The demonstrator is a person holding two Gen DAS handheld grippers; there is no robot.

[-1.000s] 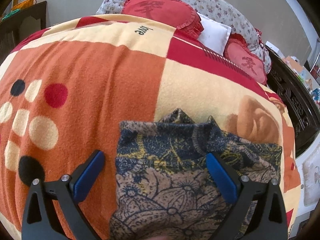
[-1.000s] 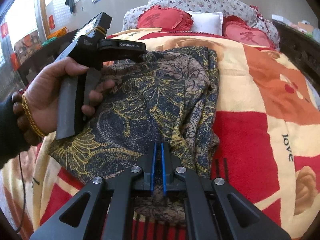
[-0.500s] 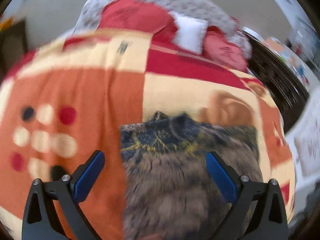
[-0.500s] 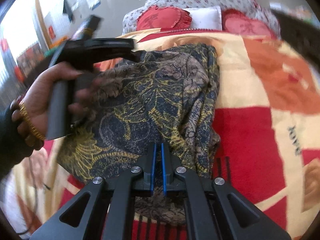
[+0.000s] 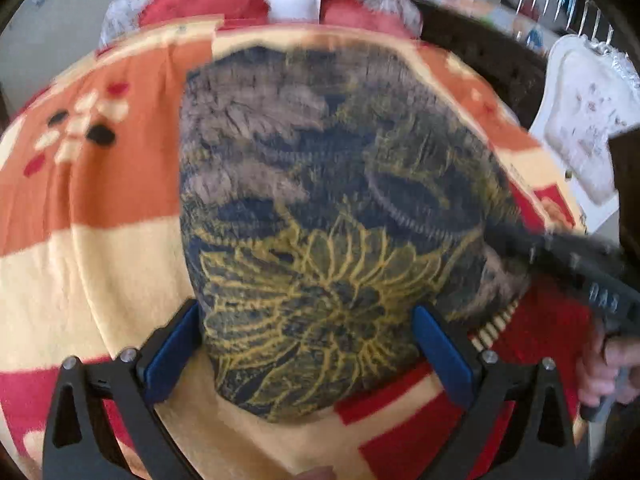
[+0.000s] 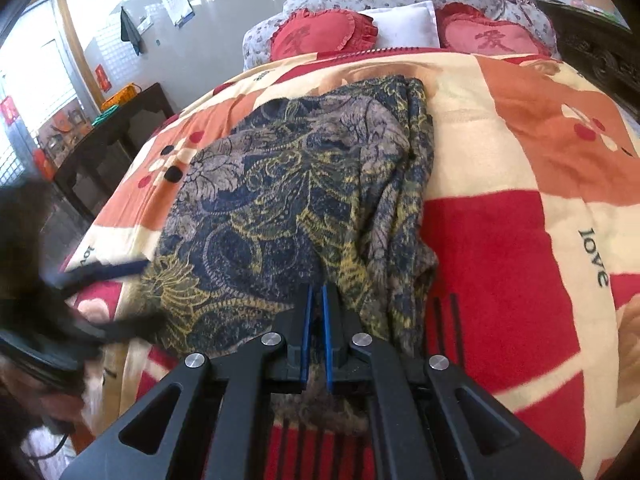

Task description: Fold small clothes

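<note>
Right claw [image 6: 316, 316]: blue pads nearly together, clamped on the near edge of the garment [image 6: 288, 200], a fold of the cloth pinched between them.
Left claw [image 5: 308, 344]: pads spread wide apart, holding nothing; the garment's near corner lies between and beneath them (whether the tips touch the cloth I cannot tell, the picture is blurred).
Garment: dark blue cloth with yellow and grey flower print, lying on the blanket [image 6: 520, 208], bunched in long folds along its right side.
Blanket: orange, cream and red blocks with dots and the word "love", covering the bed.
Head of bed: two red heart cushions [image 6: 324, 34] with a white pillow [image 6: 404, 24] between them.
Room: grey wall, dark side table [image 6: 116, 136] at left, bright window beyond it.
</note>
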